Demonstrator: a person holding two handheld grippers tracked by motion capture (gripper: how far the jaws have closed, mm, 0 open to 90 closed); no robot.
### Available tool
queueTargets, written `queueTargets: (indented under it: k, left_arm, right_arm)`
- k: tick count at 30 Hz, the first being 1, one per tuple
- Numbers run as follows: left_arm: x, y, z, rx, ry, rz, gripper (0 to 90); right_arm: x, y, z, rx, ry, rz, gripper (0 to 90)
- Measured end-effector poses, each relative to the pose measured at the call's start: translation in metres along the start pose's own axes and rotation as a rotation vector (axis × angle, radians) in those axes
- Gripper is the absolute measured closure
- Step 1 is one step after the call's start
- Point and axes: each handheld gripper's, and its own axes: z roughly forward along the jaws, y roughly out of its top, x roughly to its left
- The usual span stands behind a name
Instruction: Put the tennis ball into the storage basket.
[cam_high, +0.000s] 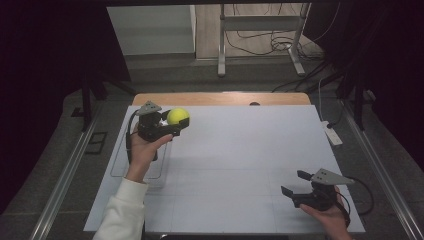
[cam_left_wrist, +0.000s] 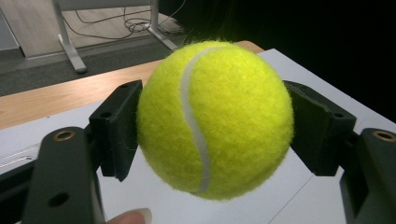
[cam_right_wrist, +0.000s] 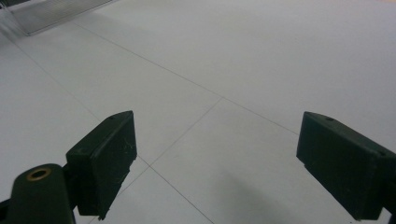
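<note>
Pickup was done: the left gripper (cam_high: 176, 125) had its fingers (cam_left_wrist: 116, 128) clamped on the ball (cam_high: 178, 116), lifted over the surface's (cam_high: 240, 150) far-left corner. Right gripper (cam_high: 295, 184) sat released near the right edge. Placing it was left, I'd guess.

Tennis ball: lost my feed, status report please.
Left gripper shut on tennis ball, held above the table. Right gripper open, nothing between its fingers. Nothing in the way.
</note>
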Motion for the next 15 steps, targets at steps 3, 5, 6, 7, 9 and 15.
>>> queueTargets:
  k: [3,5,6,7,9,15]
  left_arm:
    - [0.002,0.000,0.000,-0.001,0.005,-0.003,26.6]
    - [0.004,-0.001,-0.001,-0.001,0.009,-0.007,26.7]
    - [0.005,-0.001,-0.001,-0.001,0.012,-0.008,26.6]
    - [0.006,-0.001,-0.002,-0.002,0.015,-0.009,26.6]
    - [0.007,-0.001,-0.002,-0.004,0.018,-0.011,26.6]
    - [0.011,-0.001,-0.004,-0.008,0.030,-0.020,26.6]
  right_arm:
    - [0.000,0.000,0.000,0.000,0.000,0.001,12.5]
    - [0.000,0.000,0.000,0.000,0.000,0.000,12.5]
    - [0.000,0.000,0.000,0.000,0.000,0.000,12.5]
    - [0.000,0.000,0.000,0.000,0.000,0.000,12.5]
    - [0.000,0.000,0.000,0.000,0.000,0.000,12.5]
    - [0.000,0.000,0.000,0.000,0.001,-0.003,12.4]
